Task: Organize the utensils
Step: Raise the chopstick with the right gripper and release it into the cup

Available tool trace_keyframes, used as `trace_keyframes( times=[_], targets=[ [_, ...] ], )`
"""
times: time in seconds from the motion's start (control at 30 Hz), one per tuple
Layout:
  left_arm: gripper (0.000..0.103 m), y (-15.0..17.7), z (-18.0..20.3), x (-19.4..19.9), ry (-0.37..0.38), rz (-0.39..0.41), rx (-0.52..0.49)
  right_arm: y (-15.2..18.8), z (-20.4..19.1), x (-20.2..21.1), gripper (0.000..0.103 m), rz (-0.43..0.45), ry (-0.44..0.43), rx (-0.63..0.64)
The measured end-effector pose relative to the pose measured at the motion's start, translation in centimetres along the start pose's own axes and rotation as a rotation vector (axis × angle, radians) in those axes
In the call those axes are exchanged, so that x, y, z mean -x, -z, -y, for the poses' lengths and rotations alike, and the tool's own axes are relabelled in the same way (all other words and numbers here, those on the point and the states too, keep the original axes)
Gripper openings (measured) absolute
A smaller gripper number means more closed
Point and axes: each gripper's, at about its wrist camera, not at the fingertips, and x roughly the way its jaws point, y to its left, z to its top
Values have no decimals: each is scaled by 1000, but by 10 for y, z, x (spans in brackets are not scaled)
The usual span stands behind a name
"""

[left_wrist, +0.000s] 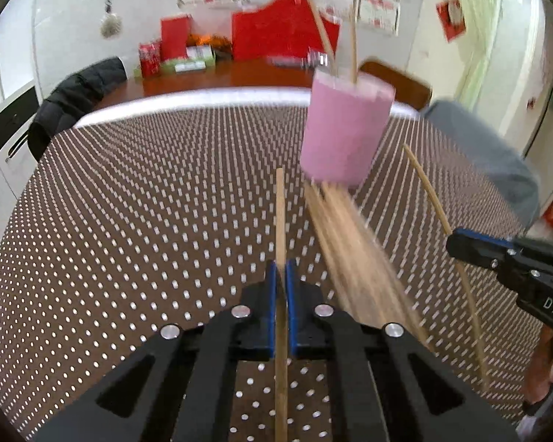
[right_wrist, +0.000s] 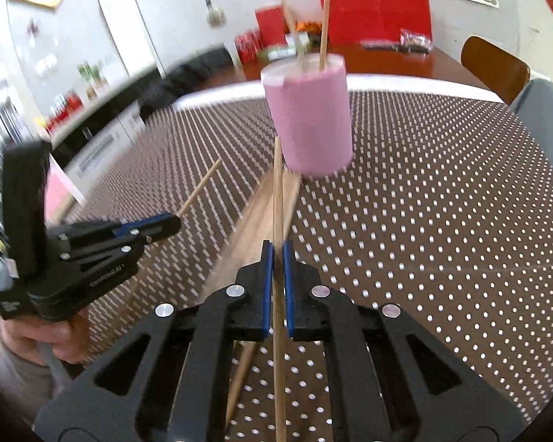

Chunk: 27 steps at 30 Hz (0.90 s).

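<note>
A pink cylindrical holder [left_wrist: 346,129] stands on the dotted brown tablecloth [left_wrist: 147,202] with two wooden chopsticks upright in it; it also shows in the right wrist view [right_wrist: 309,118]. A blurred pile of chopsticks [left_wrist: 354,243] lies in front of it, also seen from the right [right_wrist: 254,213]. My left gripper [left_wrist: 281,269] is shut on a single chopstick [left_wrist: 280,213] that points toward the holder. My right gripper [right_wrist: 277,254] is shut on another chopstick [right_wrist: 277,191]. Each gripper shows in the other's view, the right one [left_wrist: 461,248] and the left one [right_wrist: 173,223].
A white table edge [left_wrist: 202,95] runs behind the cloth. Beyond it a brown table carries red boxes [left_wrist: 276,33]. A black jacket on a chair [left_wrist: 73,95] is at the left. A wooden chair [right_wrist: 494,66] and a grey garment [left_wrist: 490,154] are at the right.
</note>
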Motion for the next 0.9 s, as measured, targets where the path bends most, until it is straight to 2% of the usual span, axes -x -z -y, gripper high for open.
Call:
trace_keyframes(
  times=[0.17,0.33,0.43,0.6,0.9],
  targets=[
    [6,-17,1,36,43,173,34,-22,6,28,6,144,-86,-49],
    [6,-47,11,64,75,324,20,-52,1,56,6,258,-104,-28],
    [6,-67,20,75,85,403,-12,-71,-2,66,6,303,-105,-10],
    [6,-100,28,82,150,529,-24,-96,0,73,6,353,-112,6],
    [5,-148,39,74,231,731,-21,-140,7,78,6,416,-116,44]
  ],
)
